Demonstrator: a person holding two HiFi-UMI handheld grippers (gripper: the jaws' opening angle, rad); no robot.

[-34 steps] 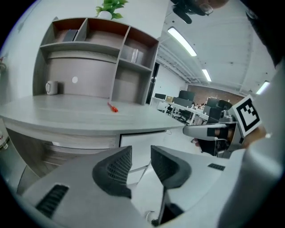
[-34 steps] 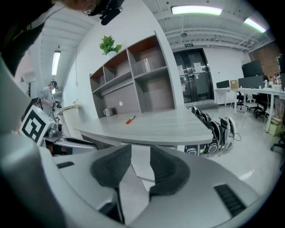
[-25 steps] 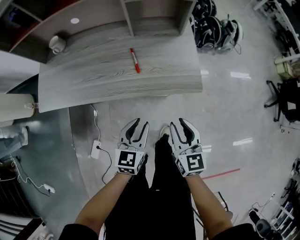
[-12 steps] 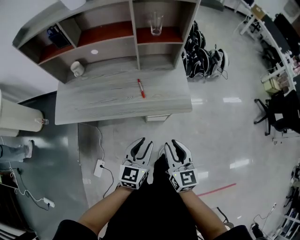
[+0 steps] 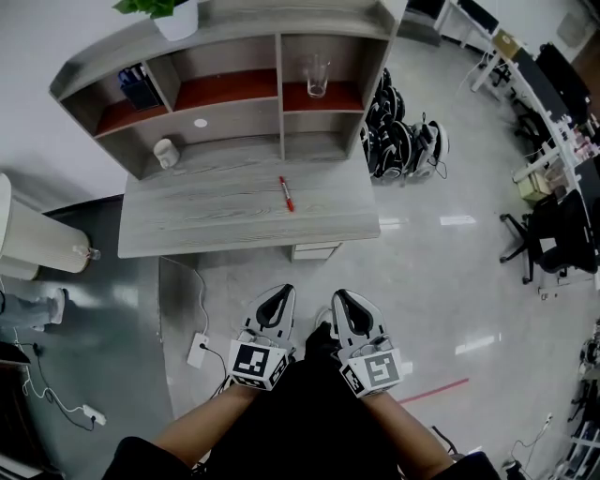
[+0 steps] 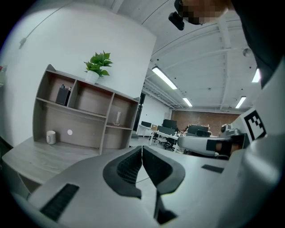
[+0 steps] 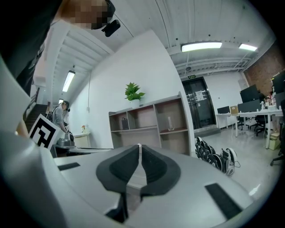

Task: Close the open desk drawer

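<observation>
The grey wood desk point(image 5: 216, 211) stands ahead of me with a shelf unit point(image 5: 234, 89) on its back. A pale drawer front point(image 5: 314, 251) juts out a little from under the desk's front edge. My left gripper point(image 5: 281, 292) point(image 6: 141, 149) and right gripper point(image 5: 339, 296) point(image 7: 139, 147) are side by side over the floor, well short of the desk and pointing at it. The jaws of both are closing, the tips all but together, and nothing is between them. Neither touches the drawer.
A red pen point(image 5: 285, 194) and a white mug point(image 5: 166, 152) are on the desk. The shelf holds a glass point(image 5: 317, 75) and a plant pot point(image 5: 176, 17). A black-and-white pile of gear point(image 5: 403, 141) sits right of the desk. A power strip point(image 5: 198, 351) lies on the floor.
Both grippers' jaws went from spread apart to tips together. The view has pulled back from the desk, so the whole shelf unit and the drawer front now show.
</observation>
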